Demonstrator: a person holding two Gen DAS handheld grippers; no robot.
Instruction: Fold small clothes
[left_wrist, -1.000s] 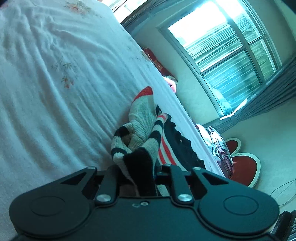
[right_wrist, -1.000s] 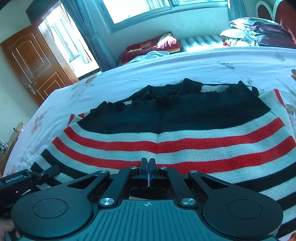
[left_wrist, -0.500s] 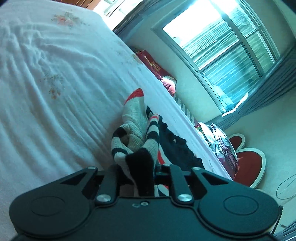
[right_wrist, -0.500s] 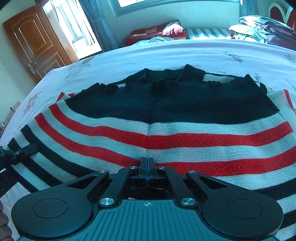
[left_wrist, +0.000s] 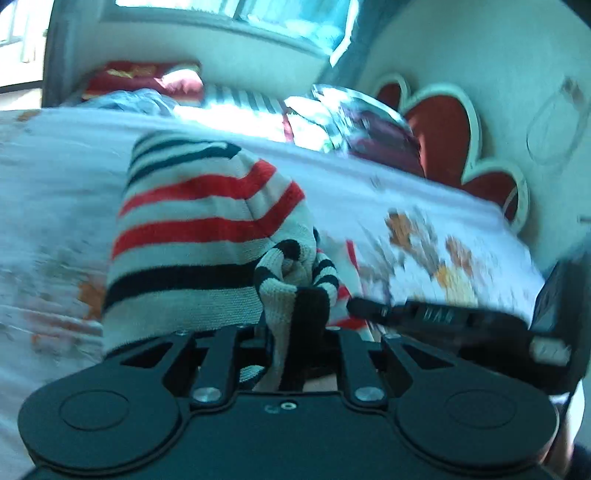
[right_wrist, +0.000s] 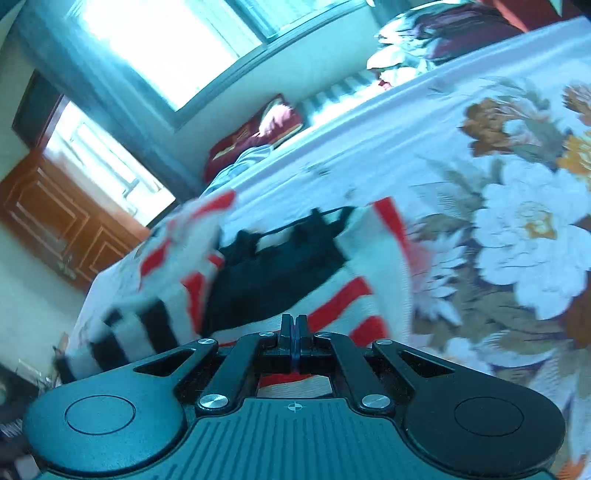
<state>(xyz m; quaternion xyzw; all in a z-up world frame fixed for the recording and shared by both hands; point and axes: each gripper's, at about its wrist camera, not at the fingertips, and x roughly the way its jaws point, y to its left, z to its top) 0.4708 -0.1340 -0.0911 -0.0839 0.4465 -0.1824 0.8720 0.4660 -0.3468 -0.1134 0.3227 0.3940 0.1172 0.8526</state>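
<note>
Striped knit sweater (left_wrist: 207, 236) bunches, clamped in the left hand-held gripper (left_wrist: 295, 317); right hand-held gripper (right_wrist: 294, 328) fully closed.

Sweater (left_wrist: 207, 221) coarse ribbed knit; bedspread (right_wrist: 498, 229) soft printed cloth; door (right_wrist: 55, 218) glossy wood.

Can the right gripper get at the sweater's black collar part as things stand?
Probably yes: the black collar part lies just ahead of the right gripper with nothing between them, but its jaws are shut and would have to open first.
</note>
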